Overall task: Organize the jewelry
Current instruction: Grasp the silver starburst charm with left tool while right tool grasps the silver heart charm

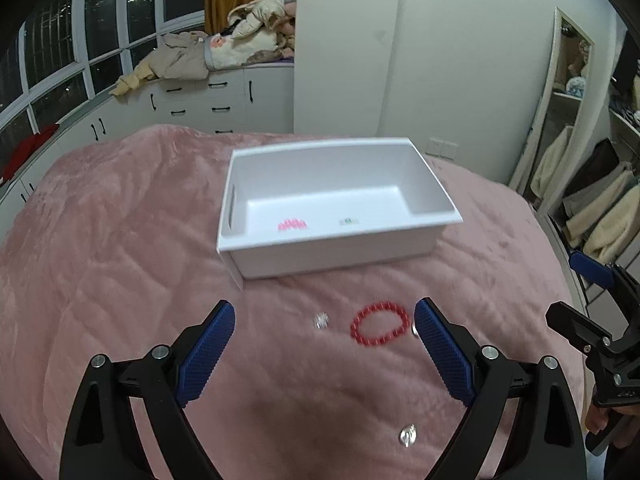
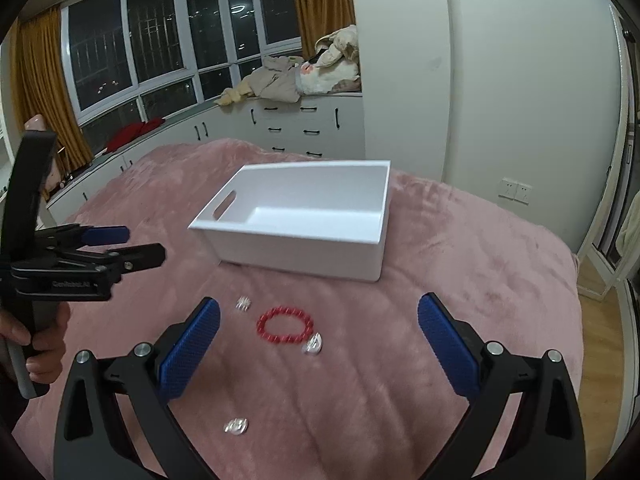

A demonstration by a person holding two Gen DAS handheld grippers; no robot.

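A white box [image 1: 276, 258] [image 2: 304, 252] stands on the pink blanket; a pink piece [image 1: 293, 224] and a small greenish piece [image 1: 349, 222] lie inside it. A red bead bracelet [image 1: 379, 323] [image 2: 285, 325] lies on the blanket in front of the box. Three small clear pieces lie around it: one to its left [image 1: 321, 321] [image 2: 242, 303], one at its right edge [image 1: 415, 330] [image 2: 313, 345], one nearer [image 1: 407, 436] [image 2: 235, 426]. My left gripper [image 1: 324, 316] [image 2: 146, 246] is open and empty above the blanket. My right gripper [image 2: 319, 314] is open and empty over the bracelet.
The pink blanket [image 1: 120, 264] [image 2: 460, 264] covers a bed. White drawers with piled clothes [image 1: 208, 92] [image 2: 304, 116] stand behind it under dark windows. A white wall and an open wardrobe [image 1: 600, 184] are at the right.
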